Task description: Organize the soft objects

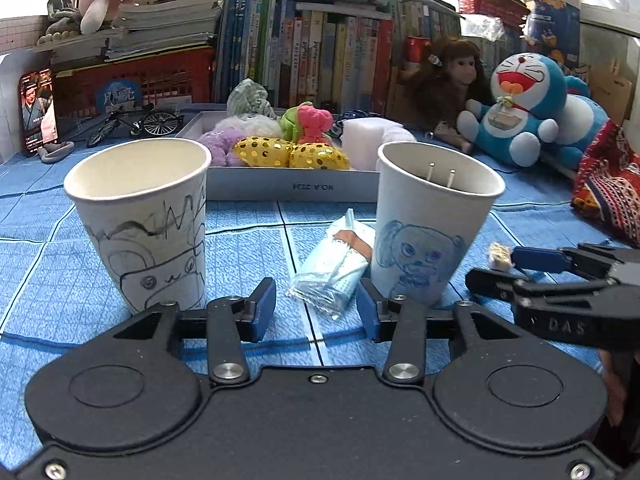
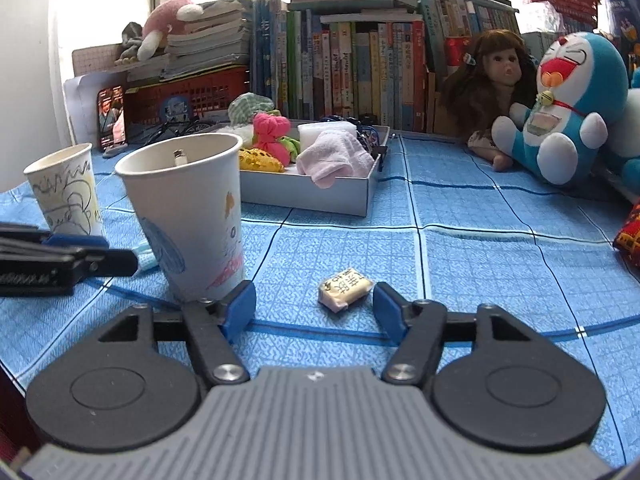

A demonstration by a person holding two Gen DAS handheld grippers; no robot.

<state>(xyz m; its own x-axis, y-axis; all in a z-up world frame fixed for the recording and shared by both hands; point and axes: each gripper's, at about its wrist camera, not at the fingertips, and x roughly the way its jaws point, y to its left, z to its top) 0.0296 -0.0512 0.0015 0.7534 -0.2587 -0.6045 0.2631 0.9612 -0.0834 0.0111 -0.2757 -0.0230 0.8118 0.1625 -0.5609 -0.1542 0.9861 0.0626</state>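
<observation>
Matt paper cups (image 1: 144,220), glossy plastic-wrapped tissue pack (image 1: 334,268), woven blue cloth table cover (image 2: 500,272), plush Doraemon (image 2: 568,108)

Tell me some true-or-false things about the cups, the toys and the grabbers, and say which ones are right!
1. The cup with the blue dog drawing has a plug sticking up inside it. True.
2. The right gripper is squeezing the small wrapped candy. False: its fingers are open, and the candy lies on the blue mat just ahead of them.
3. The pink cloth hangs over the rim of the grey tray. True.
4. The Doraemon plush sits inside the tray. False: it sits on the mat beside the doll, apart from the tray.
5. The left gripper holds the tissue packet. False: its fingers are open, and the packet lies on the mat.
</observation>
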